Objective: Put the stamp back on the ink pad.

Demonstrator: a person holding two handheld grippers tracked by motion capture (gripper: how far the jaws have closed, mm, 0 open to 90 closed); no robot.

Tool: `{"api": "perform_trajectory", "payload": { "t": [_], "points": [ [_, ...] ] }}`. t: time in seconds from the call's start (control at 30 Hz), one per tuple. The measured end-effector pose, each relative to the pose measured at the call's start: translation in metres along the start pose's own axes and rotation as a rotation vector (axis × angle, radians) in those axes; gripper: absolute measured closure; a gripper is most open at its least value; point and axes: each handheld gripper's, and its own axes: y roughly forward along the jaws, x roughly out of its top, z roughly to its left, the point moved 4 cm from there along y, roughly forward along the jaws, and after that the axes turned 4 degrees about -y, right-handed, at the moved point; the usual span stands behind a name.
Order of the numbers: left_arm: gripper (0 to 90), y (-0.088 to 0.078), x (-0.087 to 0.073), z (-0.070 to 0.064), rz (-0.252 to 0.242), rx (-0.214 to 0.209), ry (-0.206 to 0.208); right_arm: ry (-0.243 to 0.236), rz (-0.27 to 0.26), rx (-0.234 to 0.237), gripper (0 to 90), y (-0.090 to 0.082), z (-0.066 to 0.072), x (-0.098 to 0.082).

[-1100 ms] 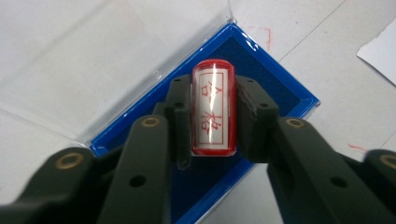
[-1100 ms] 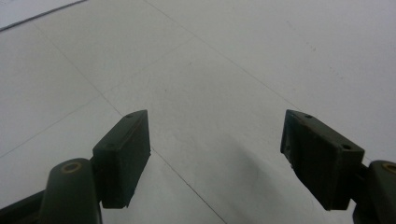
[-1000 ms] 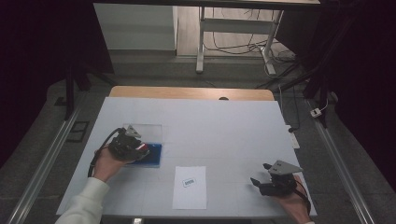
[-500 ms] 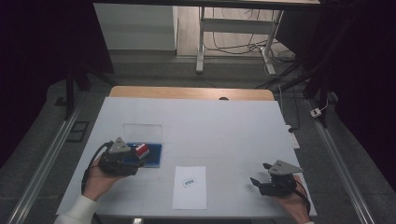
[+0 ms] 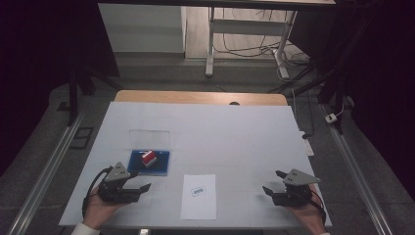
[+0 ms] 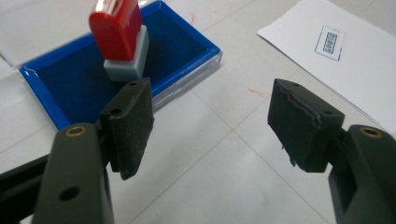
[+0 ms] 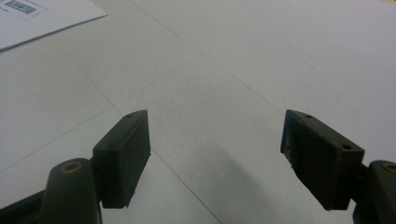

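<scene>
So the red stamp (image 6: 119,35) was standing upright on the blue ink pad (image 6: 60,84), just past the left hand-held gripper (image 6: 210,116) and a bit off to its left-jaw side. That gripper's jaws had just been opening and were spread apart with nothing between them. The right hand-held gripper (image 7: 215,140) sat well apart over bare bench (image 5: 235,132), jaws wide too. The stamped paper (image 5: 198,196) lay between the two.

Each hand holds a black gripper, the left gripper (image 5: 128,188) and the right gripper (image 5: 279,188), with a grey three-cornered plate, a black cable, brass-coloured screws and two flat black jaws.
</scene>
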Motion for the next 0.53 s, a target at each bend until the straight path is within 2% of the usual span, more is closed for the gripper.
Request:
{"api": "perform_trajectory", "payload": {
  "t": [0.2, 0.53],
  "points": [
    [31.6, 0.0026, 0.0007, 0.0015, -0.004, 0.003, -0.004, -0.012, -0.021, 0.012, 23.8, -0.0031, 0.0014, 0.0011],
    [31.7, 0.0037, 0.0007, 0.0032, -0.005, 0.007, -0.007, -0.03, -0.019, 0.019, 24.0, -0.0038, 0.0041, 0.0013]
  ]
}}
